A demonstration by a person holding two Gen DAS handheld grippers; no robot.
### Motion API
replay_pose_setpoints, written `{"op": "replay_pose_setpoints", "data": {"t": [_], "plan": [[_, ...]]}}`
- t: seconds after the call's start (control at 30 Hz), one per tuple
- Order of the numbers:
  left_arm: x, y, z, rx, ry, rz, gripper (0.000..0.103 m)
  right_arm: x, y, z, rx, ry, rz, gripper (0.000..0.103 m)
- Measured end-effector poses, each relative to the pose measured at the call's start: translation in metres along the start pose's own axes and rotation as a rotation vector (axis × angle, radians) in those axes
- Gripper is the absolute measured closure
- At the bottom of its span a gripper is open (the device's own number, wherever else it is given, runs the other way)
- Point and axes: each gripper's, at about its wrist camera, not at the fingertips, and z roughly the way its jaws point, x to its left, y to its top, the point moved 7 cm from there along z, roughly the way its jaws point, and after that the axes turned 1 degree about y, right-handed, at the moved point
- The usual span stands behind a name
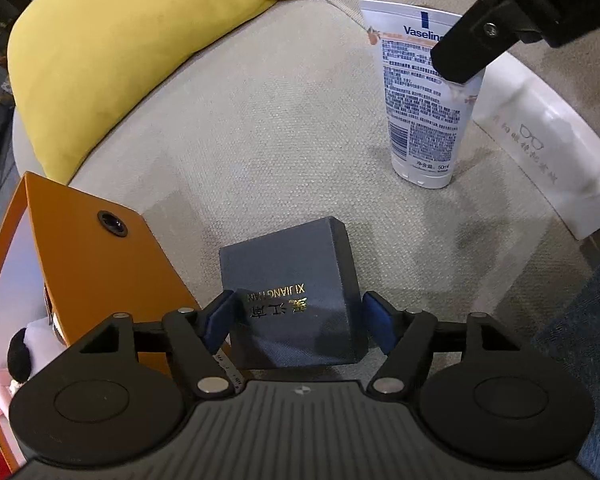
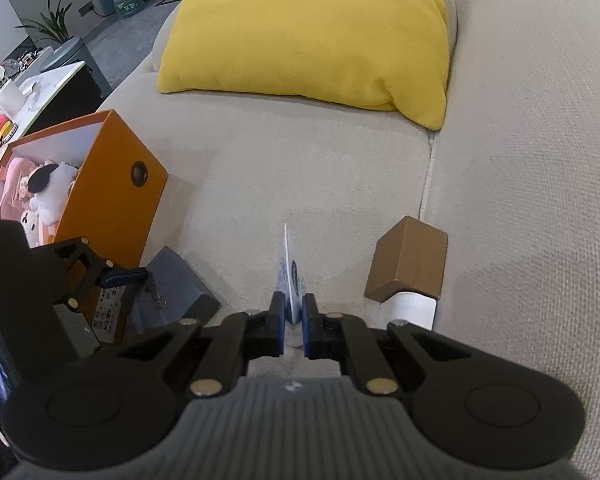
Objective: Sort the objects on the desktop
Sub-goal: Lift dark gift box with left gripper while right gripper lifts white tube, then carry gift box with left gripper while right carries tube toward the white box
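Observation:
A dark blue box (image 1: 292,264) with gold lettering lies on the beige sofa seat, right beside an orange storage box (image 1: 92,248). My left gripper (image 1: 298,312) straddles the blue box, open, with a thin gap at each blue pad. In the right wrist view the blue box (image 2: 172,284) leans by the orange box (image 2: 112,200), with one left finger (image 2: 124,276) over it. My right gripper (image 2: 292,308) is shut on a white Vaseline tube (image 2: 290,272), seen edge-on. In the left wrist view the tube (image 1: 416,100) stands cap down, its upper end pinched by the right gripper (image 1: 456,64).
A yellow cushion (image 2: 308,32) leans at the back of the seat. The orange box holds plush toys (image 2: 48,188). A brown cardboard box (image 2: 410,260) and a white case (image 2: 412,308) sit to the right, by the seat seam. A side table with clutter (image 2: 16,92) stands far left.

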Motion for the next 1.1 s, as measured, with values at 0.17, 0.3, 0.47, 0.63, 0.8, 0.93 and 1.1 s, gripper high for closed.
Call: {"op": "replay_pose_setpoints", "data": {"t": [0.17,0.3,0.47,0.63,0.8,0.93,1.1], "plan": [[0.014,0.002,-0.018,-0.024,-0.102,-0.060,0.048,-0.001,0.000,0.001,0.005,0.013,0.009,0.095],[0.026,0.004,-0.036,-0.064,-0.170,-0.128,0.063,0.001,0.000,0.000,0.008,0.040,0.020,0.095],[0.037,0.009,-0.048,-0.114,-0.350,-0.228,0.071,0.002,0.000,0.001,0.009,0.054,0.027,0.095],[0.037,0.008,-0.042,-0.114,-0.344,-0.237,0.071,0.004,-0.001,0.003,0.023,0.055,0.020,0.095],[0.056,0.005,-0.038,-0.103,-0.318,-0.299,0.071,0.007,-0.003,0.003,0.040,0.041,-0.002,0.094],[0.065,0.001,-0.040,-0.095,-0.312,-0.349,0.072,0.007,-0.008,0.009,0.069,0.023,-0.014,0.092],[0.067,0.003,-0.039,-0.103,-0.318,-0.361,0.070,0.017,-0.004,-0.001,0.022,0.093,0.015,0.093]]}}
